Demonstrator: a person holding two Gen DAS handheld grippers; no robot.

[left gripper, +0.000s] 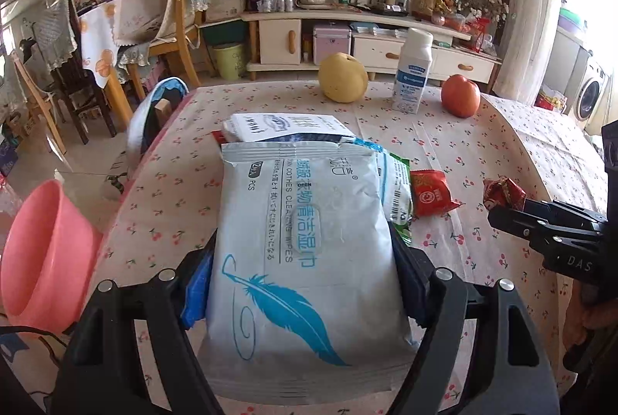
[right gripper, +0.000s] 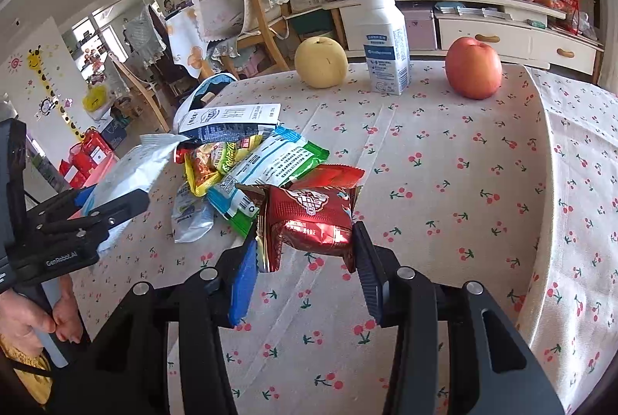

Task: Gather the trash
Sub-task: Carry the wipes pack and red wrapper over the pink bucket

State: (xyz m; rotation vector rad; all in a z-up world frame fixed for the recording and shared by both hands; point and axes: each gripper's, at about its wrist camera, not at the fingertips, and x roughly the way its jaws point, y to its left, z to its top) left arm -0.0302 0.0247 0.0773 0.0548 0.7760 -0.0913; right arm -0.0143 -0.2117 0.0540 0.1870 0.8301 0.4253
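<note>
Both grippers are loaded right now, so I'd call this roughly mid-job. My left gripper (left gripper: pixel 305 272) has its fingers clamped on a big white wipes packet (left gripper: pixel 305 241), lifted over the near part of the table (left gripper: pixel 444 129). My right gripper (right gripper: pixel 305 253) is squeezing a shiny red snack wrapper (right gripper: pixel 309 218) between its pads, held just off the cloth.

What's left: a whole pile of wrappers (right gripper: pixel 247 160) lying on the cherry-print cloth, including a white and navy packet (right gripper: pixel 228 121), a yellow one, a green and white one, plus a red wrapper (left gripper: pixel 428 193) beside them. None of that has been touched, as far as I can tell.

The pink bin (left gripper: pixel 42 253) sits off the left edge of the table, below table level (I'm assuming that's where everything goes). I can't see into it properly, so no idea how much is already in there.

The pear (right gripper: pixel 320 61), milk bottle (right gripper: pixel 384 44) and apple (right gripper: pixel 473 67) at the far end look like keepers, not trash.

Pose-wise, both grippers tilt down toward the table, left one nearer the bin side.
</note>
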